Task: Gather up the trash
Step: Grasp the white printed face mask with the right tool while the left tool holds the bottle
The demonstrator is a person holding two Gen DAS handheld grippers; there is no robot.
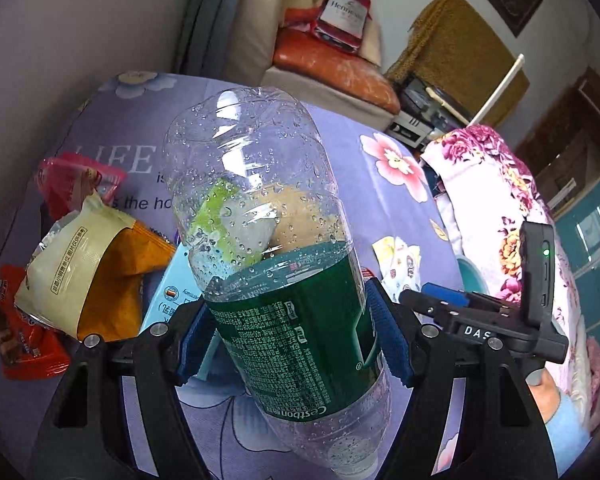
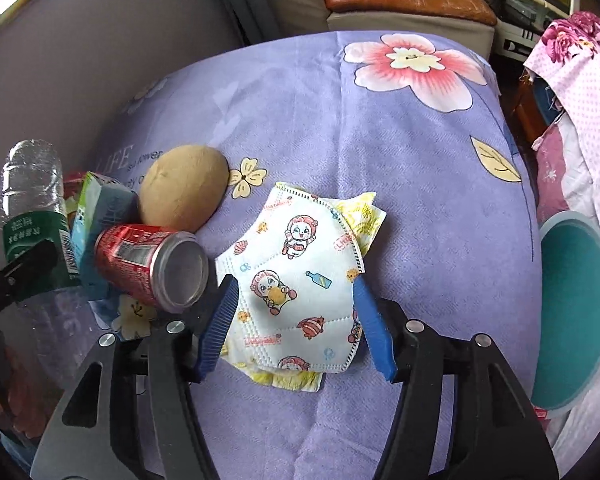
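Observation:
My left gripper [image 1: 290, 312] is shut on a clear plastic bottle [image 1: 260, 200] with a green label, clamped at the label by the blue pads. The bottle is wet inside and tilts away from the camera. The right wrist view shows the same bottle [image 2: 32, 200] at the far left. My right gripper [image 2: 294, 284] is open low over the purple flowered tablecloth [image 2: 380, 140]. A white cartoon-print face mask [image 2: 300, 240] lies flat between its fingers on a yellow paper napkin [image 2: 364, 216]. The pads stand at the mask's two side edges.
A red drink can [image 2: 148, 264] lies on its side just left of the right gripper, beside a potato [image 2: 184, 192] and a light blue carton [image 2: 100, 216]. Snack wrappers [image 1: 80, 272] are piled at the table's left. A teal bin [image 2: 576, 312] stands off the right edge.

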